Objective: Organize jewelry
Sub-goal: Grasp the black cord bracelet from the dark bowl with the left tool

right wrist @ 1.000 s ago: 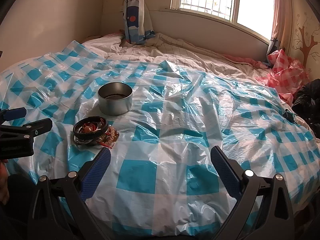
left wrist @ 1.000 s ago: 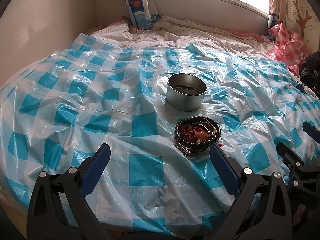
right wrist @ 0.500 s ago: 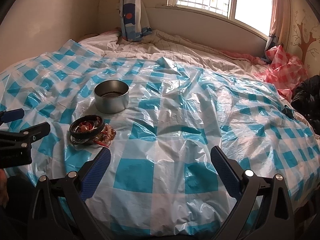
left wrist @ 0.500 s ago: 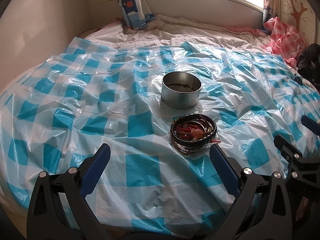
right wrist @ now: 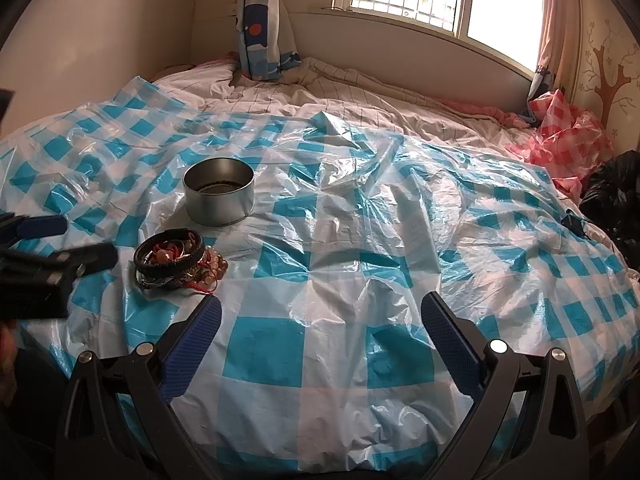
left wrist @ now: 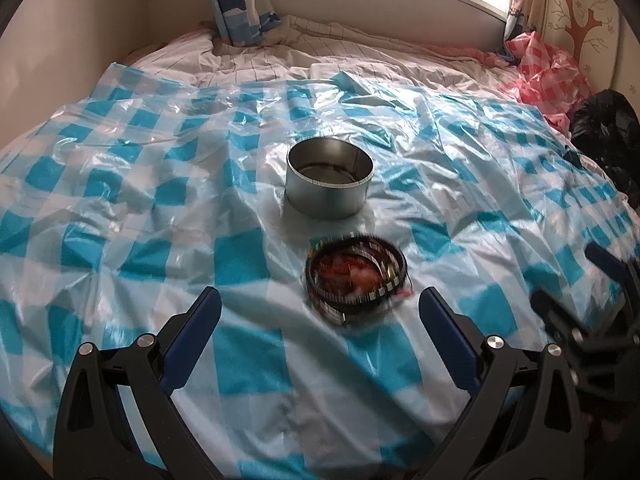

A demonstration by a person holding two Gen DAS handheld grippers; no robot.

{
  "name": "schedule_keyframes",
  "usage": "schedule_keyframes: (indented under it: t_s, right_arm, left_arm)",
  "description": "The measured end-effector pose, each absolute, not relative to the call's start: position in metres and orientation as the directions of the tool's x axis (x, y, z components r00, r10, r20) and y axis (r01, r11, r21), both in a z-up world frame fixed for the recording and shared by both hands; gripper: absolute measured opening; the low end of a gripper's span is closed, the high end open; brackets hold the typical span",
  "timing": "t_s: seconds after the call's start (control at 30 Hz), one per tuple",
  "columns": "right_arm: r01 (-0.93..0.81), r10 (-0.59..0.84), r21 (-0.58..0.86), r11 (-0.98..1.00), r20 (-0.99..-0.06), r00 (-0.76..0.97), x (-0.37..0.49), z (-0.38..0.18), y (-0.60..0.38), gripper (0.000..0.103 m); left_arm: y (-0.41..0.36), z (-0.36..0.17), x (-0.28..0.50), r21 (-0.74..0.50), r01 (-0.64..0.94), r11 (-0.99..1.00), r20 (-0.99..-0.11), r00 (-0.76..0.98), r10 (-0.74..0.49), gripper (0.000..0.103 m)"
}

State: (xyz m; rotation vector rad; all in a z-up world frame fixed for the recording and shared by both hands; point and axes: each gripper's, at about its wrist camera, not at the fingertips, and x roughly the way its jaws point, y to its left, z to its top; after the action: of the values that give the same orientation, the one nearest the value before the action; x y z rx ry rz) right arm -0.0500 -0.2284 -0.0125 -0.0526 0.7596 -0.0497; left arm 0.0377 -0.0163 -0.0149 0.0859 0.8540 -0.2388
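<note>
Both grippers hang empty with their jaws spread wide: the left gripper (left wrist: 320,312) sits low over the near edge of the bed, and the right gripper (right wrist: 320,316) is off to its right, over bare sheet. Between the left one's blue-padded fingers (left wrist: 194,336), just ahead and a little right of centre, lies the tangled heap of bracelets (left wrist: 356,276), dark leather-like bands coiled in a ring around reddish beads and red cord. From the right wrist view the same heap (right wrist: 176,260) lies well to the left, with a strand of amber beads spilling out on its right side. It has no real long axis; it is a roundish pile, slightly blurred in the left view.

Straight beyond the heap, near but apart from it, stands a round grey metal tin (left wrist: 330,178), open-topped and upright, with something dark at its bottom that I cannot make out. Everything rests on a crinkled blue-and-white checked plastic sheet (left wrist: 140,184) spread over the bed.

By my reckoning the left gripper is the nearer and already faces the pile, so the first pick looks to be its job, with the tin the likely destination.
</note>
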Motion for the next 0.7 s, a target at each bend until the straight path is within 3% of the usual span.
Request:
schedule_keyframes:
  t_s: [0.03, 0.2, 0.43, 0.57, 0.7]
  right_arm:
    - [0.026, -0.06, -0.06, 0.998, -0.687, 0.724, -0.049, -0.013, -0.229, 0.096]
    - [0.02, -0.041, -0.038, 0.999, -0.69, 0.723, -0.047, -0.013, -0.231, 0.096]
    - [0.007, -0.024, -0.027, 1.0, -0.694, 0.72, -0.045, -0.014, -0.23, 0.096]
    - [0.003, -0.017, -0.022, 1.0, -0.698, 0.715, -0.044, -0.015, -0.23, 0.096]
    - [0.002, -0.017, -0.023, 1.0, -0.7, 0.714, -0.044, -0.015, -0.229, 0.096]
  left_arm:
    - [-0.018, -0.017, 0.044, -0.016, 0.237, 0.971, -0.758, 0.63, -0.166, 0.094]
    - [-0.019, -0.037, 0.082, -0.052, 0.22, 0.974, -0.804, 0.57, -0.172, 0.06]
    - [-0.023, -0.063, 0.106, -0.068, 0.237, 0.969, -0.832, 0.523, -0.187, 0.048]
    - [-0.017, -0.075, 0.115, -0.14, 0.24, 0.96, -0.847, 0.474, -0.242, 0.012]
    - [-0.012, -0.072, 0.115, -0.177, 0.248, 0.952, -0.839, 0.468, -0.278, 0.007]
